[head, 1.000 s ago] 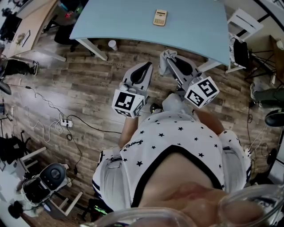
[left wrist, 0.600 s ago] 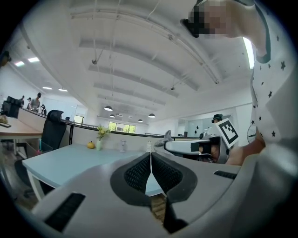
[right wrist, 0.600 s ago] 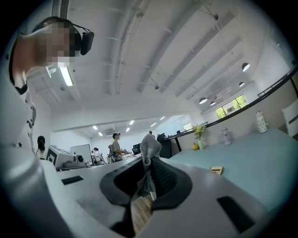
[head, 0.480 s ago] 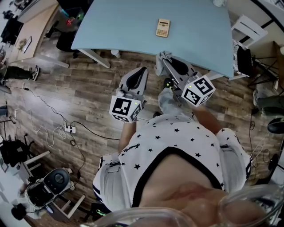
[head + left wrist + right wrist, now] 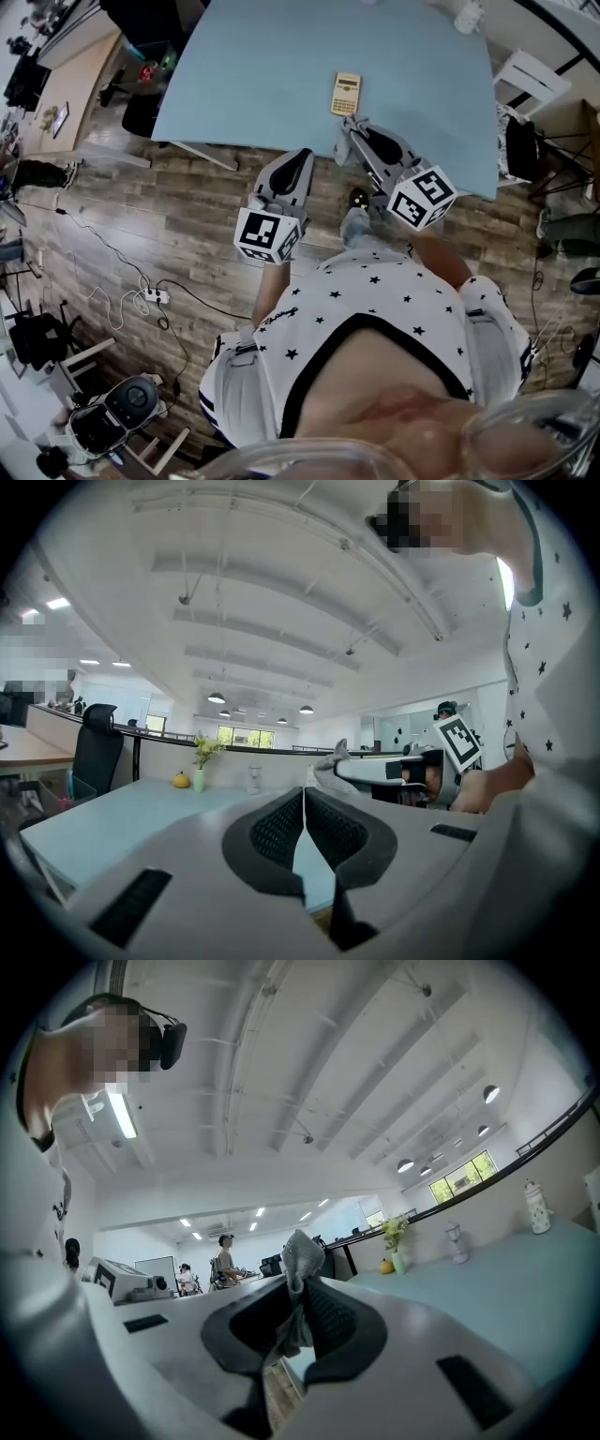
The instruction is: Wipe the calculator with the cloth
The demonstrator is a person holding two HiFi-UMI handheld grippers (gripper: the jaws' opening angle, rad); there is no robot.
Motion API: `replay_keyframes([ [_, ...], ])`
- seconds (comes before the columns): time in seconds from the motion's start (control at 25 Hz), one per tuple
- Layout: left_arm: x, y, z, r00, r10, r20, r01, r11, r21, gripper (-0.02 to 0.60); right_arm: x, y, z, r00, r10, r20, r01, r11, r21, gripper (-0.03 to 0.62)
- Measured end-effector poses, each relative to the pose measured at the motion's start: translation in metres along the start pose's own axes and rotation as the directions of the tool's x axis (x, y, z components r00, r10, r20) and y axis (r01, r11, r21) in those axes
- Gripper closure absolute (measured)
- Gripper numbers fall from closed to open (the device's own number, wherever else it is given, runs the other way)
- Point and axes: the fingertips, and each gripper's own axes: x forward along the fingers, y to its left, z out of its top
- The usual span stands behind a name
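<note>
A beige calculator lies on the light blue table, a little in from its near edge. My right gripper is shut on a grey cloth, and its tip reaches over the table's near edge just short of the calculator. In the right gripper view the cloth sticks up between the jaws of the right gripper. My left gripper hangs over the floor just before the table edge. Its jaws are pressed together with nothing in them in the left gripper view.
A white chair stands at the table's right end, a black chair at its left. Cables and a power strip lie on the wooden floor. A vase with a plant and a white object stand on the table's far side.
The person has stepped toward the table. Both grippers came forward; the right one, holding the cloth, went from over the floor to over the table's near edge by the calculator.
</note>
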Motion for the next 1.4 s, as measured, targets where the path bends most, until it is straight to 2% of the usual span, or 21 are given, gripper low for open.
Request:
replay_keyframes([
  [0.48, 0.055, 0.034, 0.006, 0.999, 0.041, -0.024, -0.041, 0.999, 0.001, 0.551, 0.037, -0.059, 0.016, 1.000, 0.023, 0.005, -0.024, 0.999, 0.031, 0.553],
  [0.68, 0.085, 0.036, 0.011, 0.999, 0.031, -0.038, -0.029, 0.999, 0.039, 0.551, 0.045, -0.087, 0.021, 1.000, 0.015, 0.013, -0.015, 0.999, 0.048, 0.553],
  [0.84, 0.110, 0.042, 0.020, 0.999, 0.022, -0.039, -0.020, 0.999, 0.039, 0.551, 0.055, -0.113, 0.032, 1.000, 0.009, 0.018, -0.010, 0.998, 0.056, 0.553],
  [1.16, 0.137, 0.048, 0.020, 0.999, 0.016, -0.049, -0.013, 0.997, 0.073, 0.551, 0.062, -0.139, 0.035, 0.999, 0.005, 0.032, -0.006, 0.998, 0.059, 0.553],
  [1.4, 0.148, 0.059, 0.011, 0.998, 0.013, -0.059, -0.010, 0.999, 0.049, 0.551, 0.067, -0.154, 0.027, 1.000, -0.025, 0.010, 0.024, 0.997, 0.067, 0.553],
])
